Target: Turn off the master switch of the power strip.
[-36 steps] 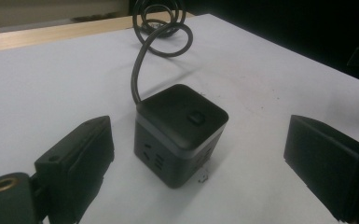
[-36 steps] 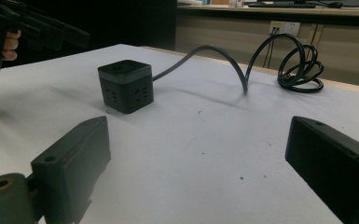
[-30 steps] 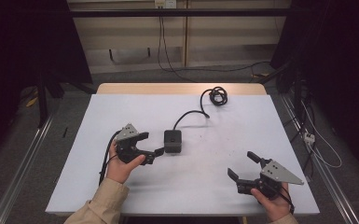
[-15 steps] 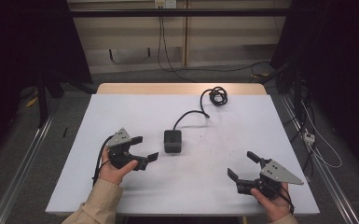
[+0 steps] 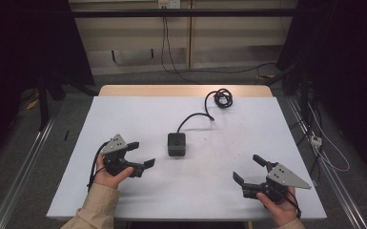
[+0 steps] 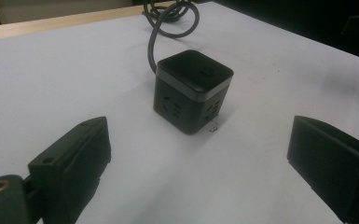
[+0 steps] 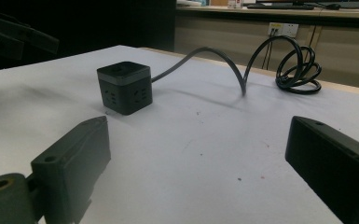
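Ahead of my left gripper's (image 5: 140,155) spread, empty jaws sat the cube (image 6: 192,88); my right gripper (image 5: 251,170), likewise released, saw its coiled cord (image 7: 298,63).

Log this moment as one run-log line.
left gripper: open, off the cube | right gripper: open, empty | socket cube: upright mid-table, untouched | cord: runs to coil at far edge

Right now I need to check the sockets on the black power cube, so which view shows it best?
The left gripper view: the power cube sits close between the open jaws, with its top and two socket faces plain. The right gripper view shows it farther off, its sockets dimmer. The high view shows mainly its top.
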{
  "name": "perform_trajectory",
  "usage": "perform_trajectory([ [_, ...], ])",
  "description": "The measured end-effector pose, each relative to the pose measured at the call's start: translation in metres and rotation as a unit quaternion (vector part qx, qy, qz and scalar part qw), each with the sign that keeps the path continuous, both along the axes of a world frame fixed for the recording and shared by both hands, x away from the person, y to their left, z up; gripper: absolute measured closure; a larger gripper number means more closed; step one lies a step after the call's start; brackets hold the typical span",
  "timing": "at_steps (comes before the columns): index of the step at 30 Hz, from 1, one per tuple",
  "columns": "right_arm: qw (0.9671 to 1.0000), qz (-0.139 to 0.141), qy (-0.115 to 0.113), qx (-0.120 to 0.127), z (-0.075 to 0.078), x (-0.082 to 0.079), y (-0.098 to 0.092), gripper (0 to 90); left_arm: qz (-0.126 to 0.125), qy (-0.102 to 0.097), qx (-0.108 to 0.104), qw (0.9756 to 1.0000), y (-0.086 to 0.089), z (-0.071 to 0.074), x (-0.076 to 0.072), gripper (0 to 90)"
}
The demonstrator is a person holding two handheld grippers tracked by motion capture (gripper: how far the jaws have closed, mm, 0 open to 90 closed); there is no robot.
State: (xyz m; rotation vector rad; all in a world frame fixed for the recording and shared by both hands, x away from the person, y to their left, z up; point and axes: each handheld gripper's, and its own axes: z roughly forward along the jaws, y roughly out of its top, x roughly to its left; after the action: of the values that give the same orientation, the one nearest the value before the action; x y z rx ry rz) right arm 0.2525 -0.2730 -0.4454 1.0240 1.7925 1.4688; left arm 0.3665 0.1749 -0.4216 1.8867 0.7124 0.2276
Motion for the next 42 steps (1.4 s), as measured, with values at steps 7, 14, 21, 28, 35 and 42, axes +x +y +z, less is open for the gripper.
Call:
perform_trajectory([
  [7,1.0000,0.000,0.000,0.000,0.000,0.000,0.000,6.1,0.003,0.000,0.003,1.0000,0.006,-0.001,-0.001,5.8],
  [14,1.0000,0.000,0.001,0.000,0.000,0.000,0.000,6.1,0.006,-0.003,0.008,0.9999,0.013,-0.003,-0.004,5.8],
  [21,1.0000,0.000,0.000,0.001,0.000,0.000,0.000,6.1,0.006,-0.006,0.012,0.9999,0.020,-0.004,-0.006,5.8],
  [28,1.0000,0.001,0.000,0.001,0.000,0.000,0.000,6.1,0.012,-0.008,0.011,0.9998,0.029,-0.005,-0.008,5.8],
  [35,1.0000,0.001,0.000,0.000,0.000,0.000,0.000,6.1,0.019,-0.003,0.011,0.9998,0.037,-0.008,-0.010,5.8],
  [42,1.0000,0.000,0.000,0.000,0.000,0.000,-0.001,6.1,0.024,0.000,0.016,0.9996,0.043,-0.011,-0.012,5.8],
])
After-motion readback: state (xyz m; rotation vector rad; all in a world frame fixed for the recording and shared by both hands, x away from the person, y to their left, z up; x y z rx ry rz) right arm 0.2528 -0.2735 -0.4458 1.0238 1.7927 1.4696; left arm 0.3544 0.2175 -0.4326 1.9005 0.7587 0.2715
